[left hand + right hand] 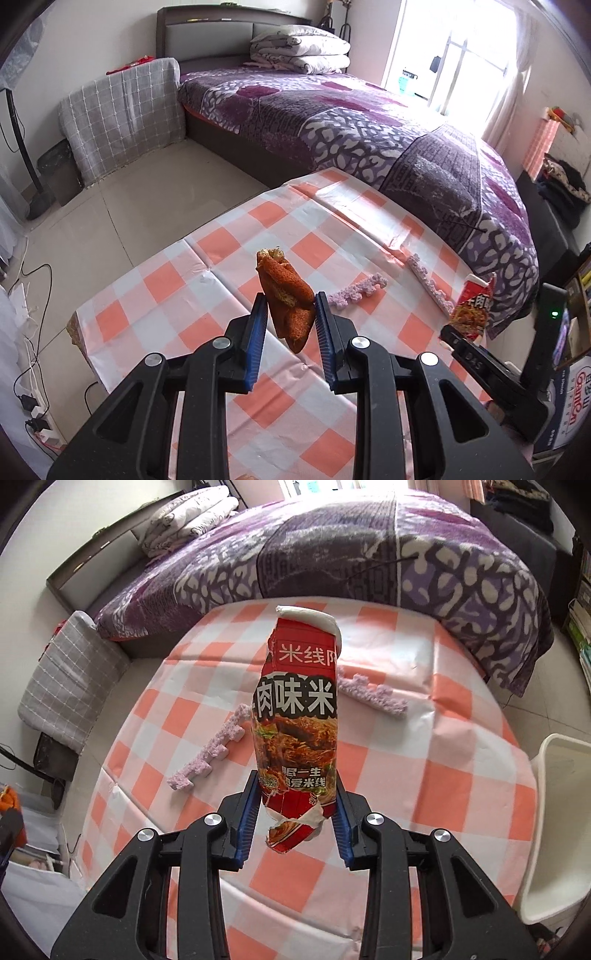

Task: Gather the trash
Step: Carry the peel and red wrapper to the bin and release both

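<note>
Trash is up off the table in both hands: the left gripper [290, 319] clamps an orange crumpled wrapper [284, 295], and the right gripper [297, 805] pinches a torn red noodle packet [297, 716]. Two pink foam strips, one [210, 749] mid-table and another [373, 694] nearer the far edge, lie on the checked tablecloth [461, 775]. Those look like what's left; neither held piece is binned yet.

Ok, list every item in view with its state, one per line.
Left gripper: shut on orange peel, lifted off the table.
Right gripper: shut on torn noodle cup, held upright above the table.
Two pink foam strips: lying flat on the checked tablecloth, untouched.
</note>
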Available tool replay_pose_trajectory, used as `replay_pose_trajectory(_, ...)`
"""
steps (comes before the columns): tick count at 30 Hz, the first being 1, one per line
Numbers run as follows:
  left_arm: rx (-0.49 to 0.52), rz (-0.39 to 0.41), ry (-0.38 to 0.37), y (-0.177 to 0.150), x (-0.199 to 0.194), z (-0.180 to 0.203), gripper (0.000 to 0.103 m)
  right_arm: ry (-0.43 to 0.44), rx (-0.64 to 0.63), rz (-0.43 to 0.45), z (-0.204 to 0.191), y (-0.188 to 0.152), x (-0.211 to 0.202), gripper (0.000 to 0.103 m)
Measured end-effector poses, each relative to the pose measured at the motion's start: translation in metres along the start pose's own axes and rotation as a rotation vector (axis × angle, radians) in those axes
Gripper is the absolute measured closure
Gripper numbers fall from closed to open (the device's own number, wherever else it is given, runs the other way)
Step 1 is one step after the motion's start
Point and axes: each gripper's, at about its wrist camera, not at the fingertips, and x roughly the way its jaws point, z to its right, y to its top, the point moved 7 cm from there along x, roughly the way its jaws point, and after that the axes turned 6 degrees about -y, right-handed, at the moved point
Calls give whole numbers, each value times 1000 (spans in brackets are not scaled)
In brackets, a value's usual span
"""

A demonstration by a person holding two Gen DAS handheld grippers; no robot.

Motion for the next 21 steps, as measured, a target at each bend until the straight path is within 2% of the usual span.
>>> replay_pose_trajectory(9,37,-16,-20,-9,9,28,76,-37,-8,65,52,-7,-39,68)
replay_pose_trajectory(15,83,-39,-16,-19,20,52,76,-70,18,102,88,-14,-41,68)
replay_pose_trajectory(21,120,-58,-22,-27,29,79,76,-91,74,108,116,-7,-44,68)
